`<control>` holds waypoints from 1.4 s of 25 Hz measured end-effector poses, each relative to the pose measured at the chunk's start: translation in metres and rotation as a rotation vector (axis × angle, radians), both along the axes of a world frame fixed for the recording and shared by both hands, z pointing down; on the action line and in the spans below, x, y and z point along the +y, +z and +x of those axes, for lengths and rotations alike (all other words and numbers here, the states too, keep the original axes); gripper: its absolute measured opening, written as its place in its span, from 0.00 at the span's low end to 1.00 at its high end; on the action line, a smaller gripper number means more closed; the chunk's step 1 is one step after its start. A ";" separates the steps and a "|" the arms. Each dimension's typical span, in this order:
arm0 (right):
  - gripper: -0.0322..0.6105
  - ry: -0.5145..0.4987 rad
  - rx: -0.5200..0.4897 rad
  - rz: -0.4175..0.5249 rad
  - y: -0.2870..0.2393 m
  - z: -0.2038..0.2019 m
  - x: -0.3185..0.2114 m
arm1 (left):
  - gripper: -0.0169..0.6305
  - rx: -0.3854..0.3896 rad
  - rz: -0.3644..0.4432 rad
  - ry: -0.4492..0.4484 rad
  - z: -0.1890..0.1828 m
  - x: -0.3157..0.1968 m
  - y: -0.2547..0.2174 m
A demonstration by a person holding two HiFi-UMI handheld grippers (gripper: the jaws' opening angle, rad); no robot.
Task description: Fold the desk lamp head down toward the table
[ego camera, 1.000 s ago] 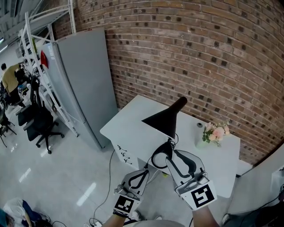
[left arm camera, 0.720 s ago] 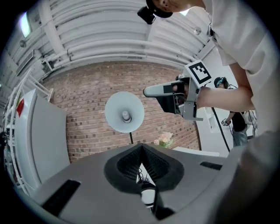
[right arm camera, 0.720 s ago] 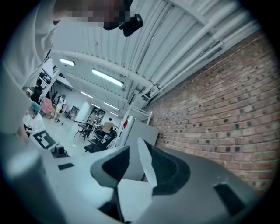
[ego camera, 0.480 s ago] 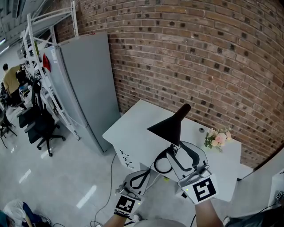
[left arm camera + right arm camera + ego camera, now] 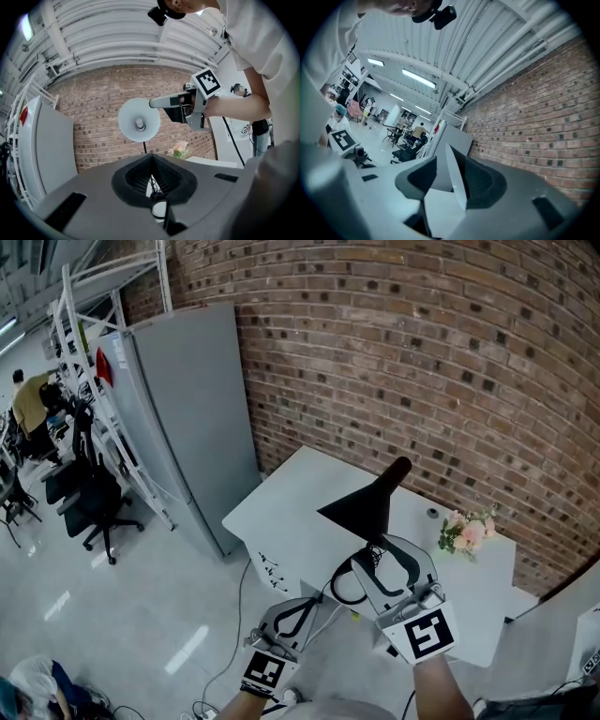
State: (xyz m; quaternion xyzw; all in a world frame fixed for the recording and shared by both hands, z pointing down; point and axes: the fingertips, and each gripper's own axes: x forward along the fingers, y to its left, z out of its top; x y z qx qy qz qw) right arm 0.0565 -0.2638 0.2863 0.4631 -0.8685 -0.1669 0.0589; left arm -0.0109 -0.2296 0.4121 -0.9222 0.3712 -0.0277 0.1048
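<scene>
Your right gripper [image 5: 375, 551] is opening, its jaws wide apart, with the rim of the lamp head [image 5: 361, 507] between them and no longer clamped. Your left gripper [image 5: 307, 604] sits lower, jaws together on nothing. The black cone stands above the white worktop [image 5: 281, 512], its pale inside facing you roughly level.

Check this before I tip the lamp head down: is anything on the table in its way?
Nothing visible does. The lamp head faces a bare stretch of table; the flowers stand off to the right.
</scene>
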 end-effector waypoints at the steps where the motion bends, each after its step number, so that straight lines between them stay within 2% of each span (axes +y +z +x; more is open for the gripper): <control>1: 0.33 -0.005 -0.001 -0.001 0.001 -0.001 -0.001 | 0.03 -0.002 -0.001 0.000 0.000 0.000 0.000; 18: 0.34 -0.048 0.030 -0.041 0.041 -0.009 -0.001 | 0.03 0.002 -0.046 -0.015 0.000 -0.002 0.020; 35: 0.34 -0.021 0.198 -0.205 0.137 0.003 -0.017 | 0.03 -0.005 -0.074 -0.011 0.002 -0.006 0.033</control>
